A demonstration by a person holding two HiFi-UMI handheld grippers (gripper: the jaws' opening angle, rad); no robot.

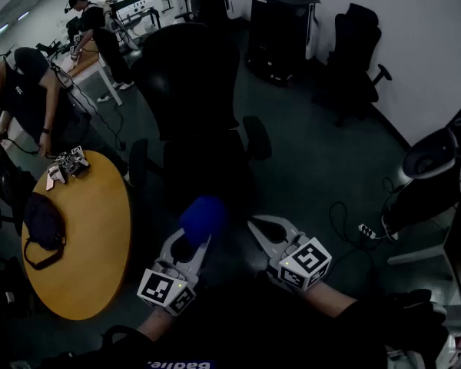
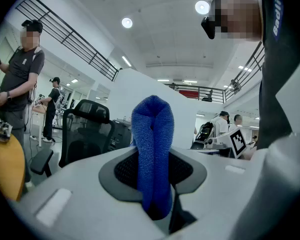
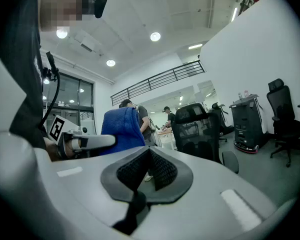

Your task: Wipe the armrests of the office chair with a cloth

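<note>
A black office chair (image 1: 192,91) stands just ahead of me, its two armrests (image 1: 256,137) (image 1: 138,164) to either side of the seat. My left gripper (image 1: 190,241) is shut on a folded blue cloth (image 1: 203,217), held up in front of the seat and apart from both armrests. In the left gripper view the cloth (image 2: 152,149) stands upright between the pads, with the chair (image 2: 85,129) beyond. My right gripper (image 1: 255,224) is beside it, shut and empty; its pads (image 3: 157,171) meet with nothing between. The right gripper view also shows the cloth (image 3: 121,129) and the chair (image 3: 195,129).
A round wooden table (image 1: 84,252) with a black bag (image 1: 42,225) is close on my left. Two people stand at the back left. Another black chair (image 1: 357,52) and a dark cabinet (image 1: 280,29) are at the back. Cables and a power strip (image 1: 366,229) lie at the right.
</note>
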